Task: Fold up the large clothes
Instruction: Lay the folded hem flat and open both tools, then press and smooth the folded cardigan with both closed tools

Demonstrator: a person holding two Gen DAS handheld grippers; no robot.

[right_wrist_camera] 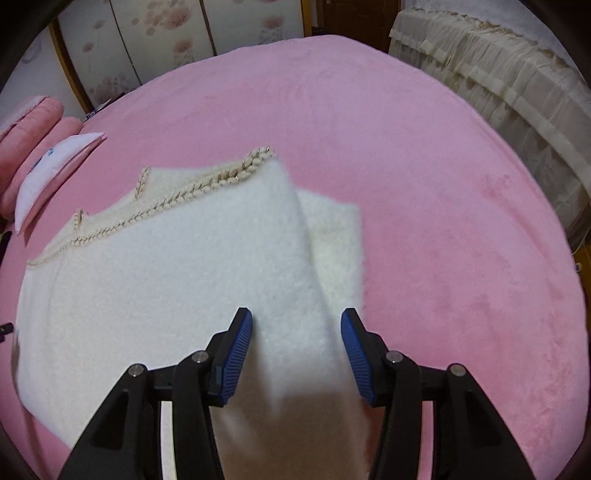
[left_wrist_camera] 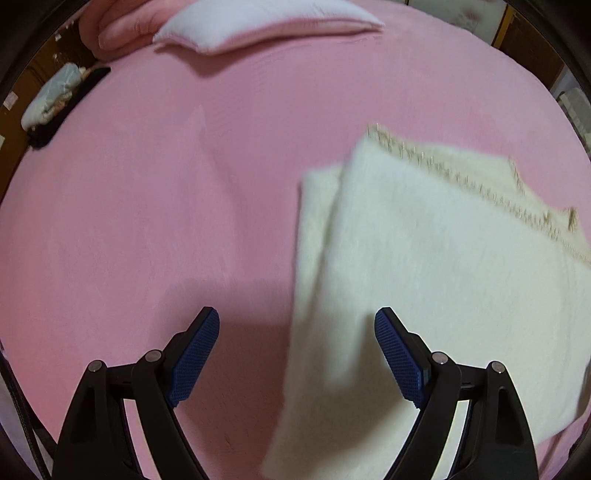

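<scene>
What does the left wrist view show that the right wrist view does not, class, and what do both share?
Only the left wrist view shows the left hand-held gripper, open, and a dark bundle beside the bed. Only the right wrist view shows the right hand-held gripper, open over a fold, the floral panels and a cream ruffled cover. Both show the white fuzzy garment with braided trim, the pink bedspread and the pillow.

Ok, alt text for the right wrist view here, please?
A cream fuzzy garment with braided trim lies partly folded on a pink bed, a narrow folded part running between the open blue pads of the right gripper. Pink pillows sit far left, a floral screen and beige pleated fabric behind the bed.
</scene>
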